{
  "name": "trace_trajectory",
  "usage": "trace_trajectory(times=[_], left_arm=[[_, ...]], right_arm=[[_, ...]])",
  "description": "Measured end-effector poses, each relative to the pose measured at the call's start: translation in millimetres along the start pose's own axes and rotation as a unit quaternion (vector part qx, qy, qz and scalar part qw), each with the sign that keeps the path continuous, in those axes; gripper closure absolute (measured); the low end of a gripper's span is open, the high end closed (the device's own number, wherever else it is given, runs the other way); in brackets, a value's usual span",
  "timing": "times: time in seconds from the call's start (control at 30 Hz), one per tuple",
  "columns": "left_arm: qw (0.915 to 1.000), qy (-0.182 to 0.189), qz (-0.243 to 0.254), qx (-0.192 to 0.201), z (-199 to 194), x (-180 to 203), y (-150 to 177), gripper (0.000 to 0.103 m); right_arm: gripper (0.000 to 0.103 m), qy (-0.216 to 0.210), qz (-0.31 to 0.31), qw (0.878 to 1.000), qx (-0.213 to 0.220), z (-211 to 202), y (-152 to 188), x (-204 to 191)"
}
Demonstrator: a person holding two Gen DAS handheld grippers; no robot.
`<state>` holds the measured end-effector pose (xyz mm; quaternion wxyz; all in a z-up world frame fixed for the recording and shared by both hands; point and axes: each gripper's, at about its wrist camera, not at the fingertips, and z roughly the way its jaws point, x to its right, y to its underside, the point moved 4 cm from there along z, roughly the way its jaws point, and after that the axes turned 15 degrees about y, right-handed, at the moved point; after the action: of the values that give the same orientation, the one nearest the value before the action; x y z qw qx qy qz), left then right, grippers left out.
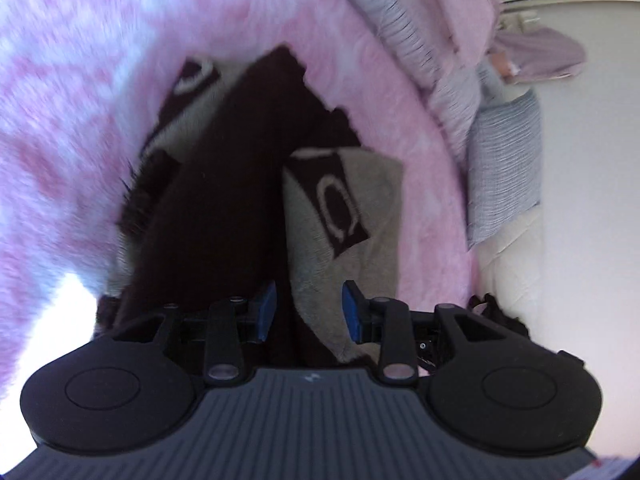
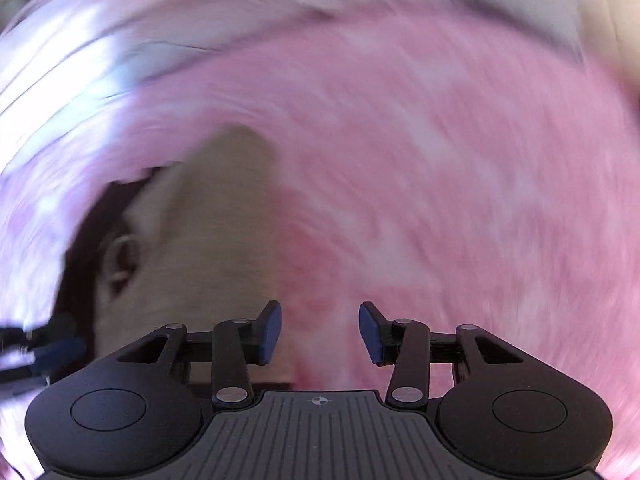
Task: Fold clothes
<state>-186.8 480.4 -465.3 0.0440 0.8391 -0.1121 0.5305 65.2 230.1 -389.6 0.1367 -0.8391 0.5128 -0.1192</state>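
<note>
A dark maroon and grey-beige knit garment (image 1: 240,184) with ring-shaped motifs lies partly folded on a pink fluffy blanket (image 1: 80,80). A grey-beige flap (image 1: 352,208) of it reaches down between the blue pads of my left gripper (image 1: 308,312), whose jaws stand apart. In the right wrist view the same garment (image 2: 208,240) shows blurred at the left. My right gripper (image 2: 320,332) is open over the pink blanket (image 2: 440,200), just right of the garment's edge, with nothing between its pads. The other gripper (image 2: 44,348) shows at the far left edge of that view.
Striped grey-blue pillows (image 1: 508,160) and pink bedding lie along the bed's right side, with a white wall or floor (image 1: 592,200) beyond. A small dark piece of fabric (image 1: 500,316) sits at the bed's edge near the left gripper. Both views are motion-blurred.
</note>
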Motion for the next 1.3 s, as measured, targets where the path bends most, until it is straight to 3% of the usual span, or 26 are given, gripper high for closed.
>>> trace_trajectory(times=[0.17,0.37,0.4,0.43,0.5,0.6,0.7,0.9,1.07,1.3], left_arm=[[0.9997,-0.006,-0.022,-0.006,16,-11,-2,0.072],[0.9997,0.009,-0.021,-0.006,31,-9,-8,0.073],[0.9999,0.007,-0.009,-0.008,35,-6,-9,0.085],[0.9999,0.004,0.014,-0.007,36,-1,-10,0.087],[0.997,-0.013,0.077,0.004,29,17,-11,0.089],[0.9824,-0.038,0.18,0.03,6,48,-7,0.089],[0.9709,-0.06,0.225,0.053,-20,53,-6,0.089],[0.9676,-0.103,0.211,0.092,-49,16,-9,0.089],[0.9702,-0.113,0.195,0.088,-43,-8,-12,0.088],[0.9885,-0.047,0.118,0.083,-55,-22,-31,0.078]], right_arm=[[0.062,-0.064,0.073,0.994,-0.054,29,-2,9],[0.062,-0.049,0.052,0.996,-0.049,34,-2,3],[0.063,-0.045,0.045,0.997,-0.046,36,-3,2],[0.065,-0.039,0.033,0.998,-0.041,35,-1,0],[0.069,-0.027,-0.002,0.999,-0.023,29,-1,-11],[0.071,-0.014,-0.069,0.997,0.013,19,-3,-40],[0.073,-0.023,-0.113,0.993,0.039,6,0,-68],[0.073,-0.038,-0.183,0.98,0.067,0,19,-112],[0.073,-0.003,-0.236,0.965,0.111,5,30,-129],[0.073,-0.049,-0.209,0.971,0.101,4,22,-114]])
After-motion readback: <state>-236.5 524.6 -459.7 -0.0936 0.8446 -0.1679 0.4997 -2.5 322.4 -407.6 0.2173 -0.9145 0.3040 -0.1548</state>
